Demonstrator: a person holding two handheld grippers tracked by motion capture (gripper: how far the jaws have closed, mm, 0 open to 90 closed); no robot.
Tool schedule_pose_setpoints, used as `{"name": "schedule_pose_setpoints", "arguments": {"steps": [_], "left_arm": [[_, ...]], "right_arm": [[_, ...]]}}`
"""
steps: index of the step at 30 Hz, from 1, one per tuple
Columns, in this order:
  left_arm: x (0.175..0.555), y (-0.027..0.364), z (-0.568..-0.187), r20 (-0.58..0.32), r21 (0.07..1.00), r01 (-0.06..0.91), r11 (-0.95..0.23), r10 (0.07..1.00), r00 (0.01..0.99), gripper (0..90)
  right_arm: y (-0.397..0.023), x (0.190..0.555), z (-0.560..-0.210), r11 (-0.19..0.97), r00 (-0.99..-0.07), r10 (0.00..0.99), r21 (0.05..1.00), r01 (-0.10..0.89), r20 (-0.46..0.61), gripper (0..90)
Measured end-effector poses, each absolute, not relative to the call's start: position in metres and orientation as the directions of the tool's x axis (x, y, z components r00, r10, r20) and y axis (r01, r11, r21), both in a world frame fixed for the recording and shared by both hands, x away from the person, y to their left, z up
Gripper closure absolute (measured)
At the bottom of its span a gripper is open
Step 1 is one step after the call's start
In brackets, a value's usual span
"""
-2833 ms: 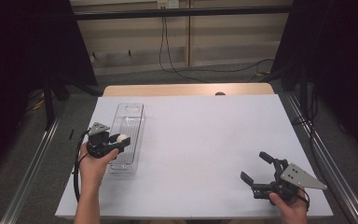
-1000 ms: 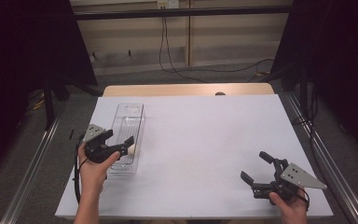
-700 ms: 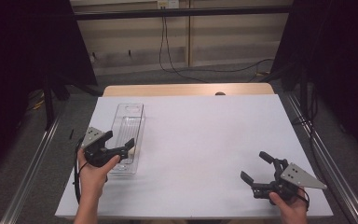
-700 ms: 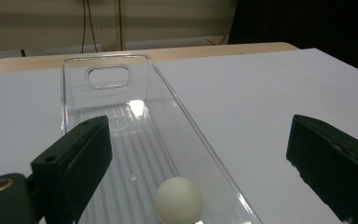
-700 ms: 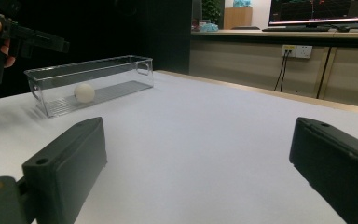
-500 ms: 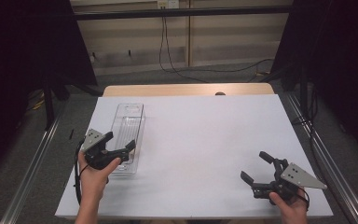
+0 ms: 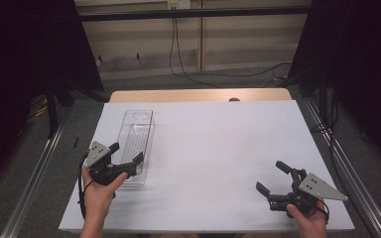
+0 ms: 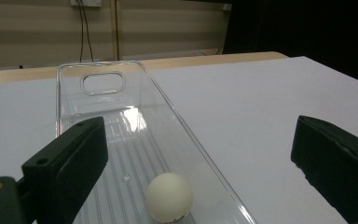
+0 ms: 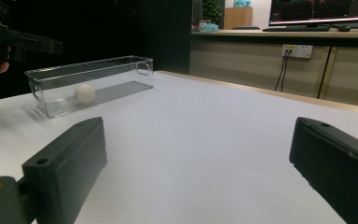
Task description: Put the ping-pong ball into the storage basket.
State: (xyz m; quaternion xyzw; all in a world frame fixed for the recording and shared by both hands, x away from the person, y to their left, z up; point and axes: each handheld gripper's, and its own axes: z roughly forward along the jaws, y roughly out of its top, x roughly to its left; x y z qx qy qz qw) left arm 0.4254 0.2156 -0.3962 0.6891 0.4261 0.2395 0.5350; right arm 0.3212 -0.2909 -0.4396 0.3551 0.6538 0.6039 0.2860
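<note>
A clear plastic bin (image 7: 138, 130) lies lengthwise on the left of the white table. A white ball (image 8: 169, 197) rests on its ribbed floor near the front end, and it also shows through the bin wall (image 9: 84, 93). My left gripper (image 7: 127, 152) hovers over that near end of the bin (image 8: 100, 64). Its jaws have just been opening and now stand wide apart with nothing between them; the ball lies below them. My right gripper (image 7: 270, 176) rests low at the front right of the table, open and empty, far from the bin (image 9: 93, 70).
The white table top (image 7: 218, 148) stretches bare between the bin and the right hand. A wooden strip (image 7: 198, 95) runs along its far edge. Metal rails (image 7: 342, 163) flank both sides. Cables hang on the back wall.
The left gripper, shut on the white ball over the bin at first, has let it go, spread its jaws and drawn back a little toward the front. The right gripper has stayed still.
</note>
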Motion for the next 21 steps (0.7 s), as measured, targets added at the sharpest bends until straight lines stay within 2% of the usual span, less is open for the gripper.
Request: {"name": "schedule_pose_setpoints", "arguments": {"steps": [21], "left_arm": [[0.411,0.222,-0.405,-0.122,0.956,0.29,-0.042,0.843,0.523,2.8]], "right_arm": [[-0.29,0.322,-0.441,0.019,-0.588,0.807,0.992,0.122,0.057,3.5]]}}
